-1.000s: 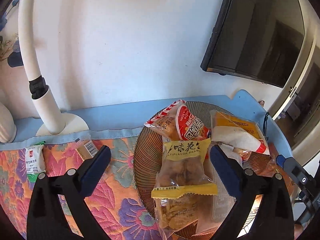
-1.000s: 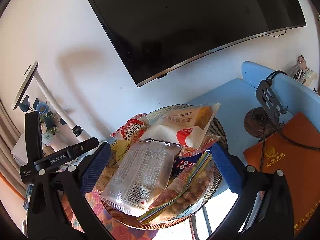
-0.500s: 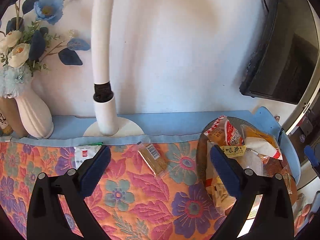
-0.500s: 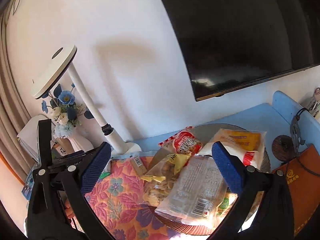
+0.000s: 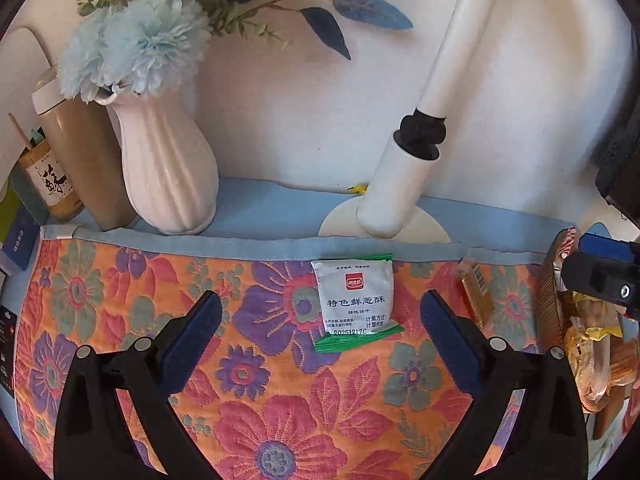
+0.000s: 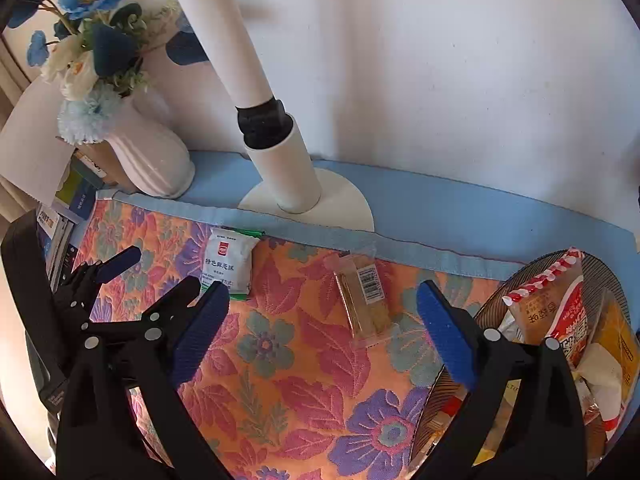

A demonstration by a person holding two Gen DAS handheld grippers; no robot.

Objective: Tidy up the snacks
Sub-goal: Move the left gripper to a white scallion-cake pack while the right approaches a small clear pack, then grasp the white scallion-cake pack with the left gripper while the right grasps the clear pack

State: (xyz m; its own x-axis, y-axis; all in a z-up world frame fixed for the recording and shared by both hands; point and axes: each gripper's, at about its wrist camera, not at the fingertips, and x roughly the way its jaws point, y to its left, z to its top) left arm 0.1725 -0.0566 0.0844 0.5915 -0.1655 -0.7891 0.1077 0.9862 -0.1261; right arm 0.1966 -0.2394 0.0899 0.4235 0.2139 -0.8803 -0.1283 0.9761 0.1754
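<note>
Floral cloth [image 5: 280, 420], white biscuit packet [image 5: 354, 300] between left gripper [image 5: 320, 320] fingers, spread wide, empty, right gripper [image 6: 322, 312] fingers just narrowing, empty

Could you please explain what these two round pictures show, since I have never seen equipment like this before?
There is no robot here. A person holds a handheld gripper in each hand, and each carries a wide-angle camera looking forward along its two blue-padded fingers. That is why both pictures look round and bent.

In the left wrist view, the left gripper is open and holds nothing; a white snack packet lies on the flowered cloth ahead of it. In the right wrist view, the right gripper is also open and empty, its jaws having just been closing a little. A clear-wrapped snack bar lies ahead of it, apart from the pads. At the right stands a woven basket full of snacks. Behind are a white vase of flowers and a lamp base.
</note>
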